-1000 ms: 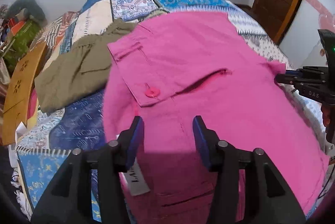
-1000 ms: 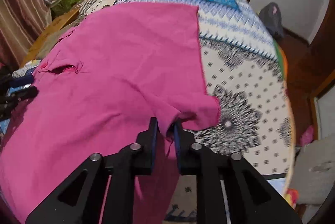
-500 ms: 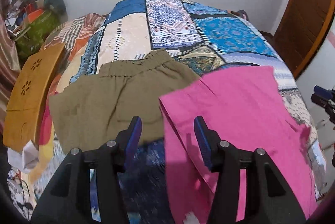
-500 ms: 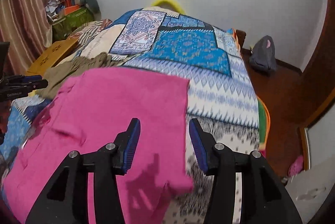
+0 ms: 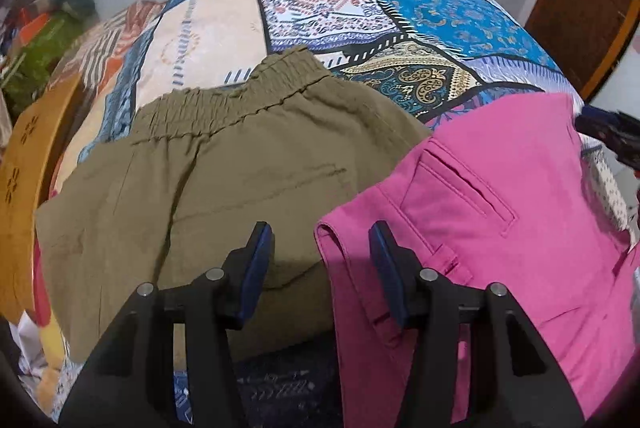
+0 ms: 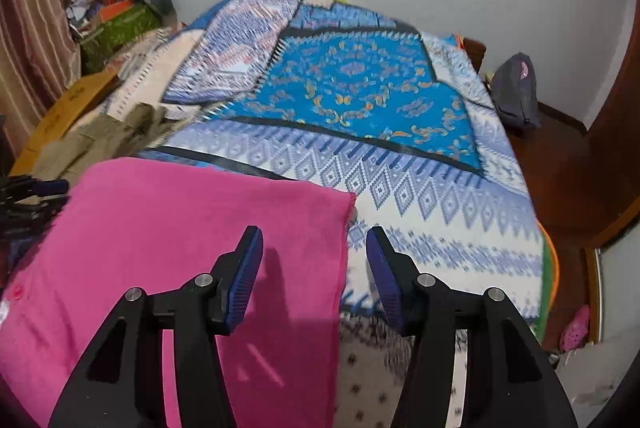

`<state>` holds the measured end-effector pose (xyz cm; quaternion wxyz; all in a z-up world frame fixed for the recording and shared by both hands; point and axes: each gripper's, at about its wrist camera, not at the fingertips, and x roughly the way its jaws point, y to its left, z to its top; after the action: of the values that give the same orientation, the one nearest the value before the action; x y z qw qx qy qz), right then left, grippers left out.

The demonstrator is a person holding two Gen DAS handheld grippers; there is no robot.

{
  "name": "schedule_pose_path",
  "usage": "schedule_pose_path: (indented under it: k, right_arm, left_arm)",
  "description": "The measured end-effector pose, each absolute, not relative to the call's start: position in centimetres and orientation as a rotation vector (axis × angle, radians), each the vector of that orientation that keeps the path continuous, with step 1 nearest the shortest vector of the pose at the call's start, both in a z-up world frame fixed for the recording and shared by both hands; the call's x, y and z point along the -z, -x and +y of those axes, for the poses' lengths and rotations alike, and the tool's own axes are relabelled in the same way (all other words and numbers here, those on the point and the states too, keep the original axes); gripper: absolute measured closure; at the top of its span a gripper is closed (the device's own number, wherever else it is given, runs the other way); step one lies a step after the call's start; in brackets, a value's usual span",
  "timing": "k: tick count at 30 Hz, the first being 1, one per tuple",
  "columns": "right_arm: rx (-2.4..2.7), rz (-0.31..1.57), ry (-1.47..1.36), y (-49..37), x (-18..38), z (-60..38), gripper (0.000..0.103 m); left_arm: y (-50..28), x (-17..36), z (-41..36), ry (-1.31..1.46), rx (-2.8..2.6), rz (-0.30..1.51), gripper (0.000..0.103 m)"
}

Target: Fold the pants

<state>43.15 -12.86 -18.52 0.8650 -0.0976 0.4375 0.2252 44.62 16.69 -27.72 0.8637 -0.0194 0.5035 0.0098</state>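
Left tool (image 5: 320,260) and right tool (image 6: 314,264) both hang released, grasping nothing, above the folded pink cotton pants (image 6: 180,248) lying on the patchwork-quilted bed (image 6: 360,88). A low pass could snag and undo the fold, or disturb the neighbouring olive elastic-waist pants (image 5: 200,180).

I'm working in a home bedroom: a bed covered by a patchwork bedspread (image 6: 360,100) fills the view, a striped curtain (image 6: 36,28) hangs at its left edge, and a wooden door (image 5: 580,8) stands past its right corner.
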Motion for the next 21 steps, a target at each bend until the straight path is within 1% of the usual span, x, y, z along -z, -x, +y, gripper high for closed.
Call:
schedule_pose_path:
  k: [2, 3, 7, 8, 10, 11, 12, 18, 21]
  right_arm:
    - [-0.477, 0.929, 0.197, -43.9, 19.3, -12.7, 0.053]
    - [-0.485, 0.929, 0.177, -44.3, 19.6, -12.8, 0.053]
    - [-0.516, 0.947, 0.075, -44.8, 19.7, -13.2, 0.050]
    - [-0.513, 0.946, 0.073, -44.7, 19.8, -13.2, 0.053]
    - [-0.528, 0.933, 0.098, -44.2, 19.6, -12.8, 0.065]
    - [-0.535, 0.930, 0.109, -43.9, 19.4, -12.7, 0.084]
    - [-0.534, 0.932, 0.119, -43.8, 19.3, -12.5, 0.096]
    - [-0.540, 0.874, 0.128, -42.8, 16.9, -12.6, 0.099]
    - [-0.543, 0.820, 0.131, -42.0, 14.6, -12.8, 0.099]
  left_arm:
    - [-44.7, 27.9, 16.6, 0.042, 0.014, 1.051, 0.065]
    - [-44.8, 28.0, 16.6, 0.053, 0.042, 1.055, 0.077]
    - [-45.0, 27.9, 16.1, 0.038, 0.059, 1.064, 0.084]
    - [-45.1, 27.8, 16.1, 0.034, 0.055, 1.066, 0.085]
    - [-45.1, 27.6, 15.9, 0.016, 0.039, 1.065, 0.092]
    - [-45.0, 27.3, 15.7, -0.001, 0.026, 1.059, 0.094]
    - [-44.9, 27.1, 15.6, -0.013, 0.017, 1.053, 0.095]
    - [-44.1, 24.4, 15.3, -0.066, -0.039, 0.995, 0.098]
    - [-43.5, 21.5, 16.0, -0.032, -0.053, 0.946, 0.098]
